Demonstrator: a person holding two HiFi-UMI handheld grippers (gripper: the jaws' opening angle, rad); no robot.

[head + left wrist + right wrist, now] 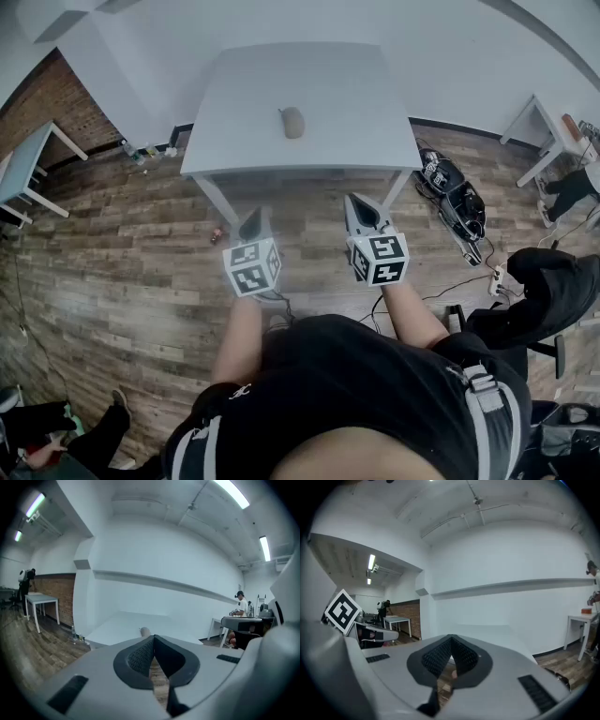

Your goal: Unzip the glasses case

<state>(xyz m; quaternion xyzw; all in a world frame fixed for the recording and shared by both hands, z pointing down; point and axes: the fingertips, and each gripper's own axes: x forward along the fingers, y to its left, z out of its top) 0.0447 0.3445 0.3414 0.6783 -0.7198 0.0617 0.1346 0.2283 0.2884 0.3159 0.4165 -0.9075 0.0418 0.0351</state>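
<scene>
Both of our tools are clenched tight with nothing in them, pads pressed together. The small grey-beige oval glasses case lies flat around the middle of the white rectangular surface, and it's the only thing on there.

We're standing back from the near edge of the surface, so the left tool and the right tool hang over the brown wood-plank floor, well apart from the case. From the head view the case lies ahead of the 2 tools, roughly between them and a bit nearer the left one's side.

In the left gripper view the case peeks out just above the closed left tool. The right gripper view shows the closed right tool pointing over the surface, but we can't make out the case there.
</scene>
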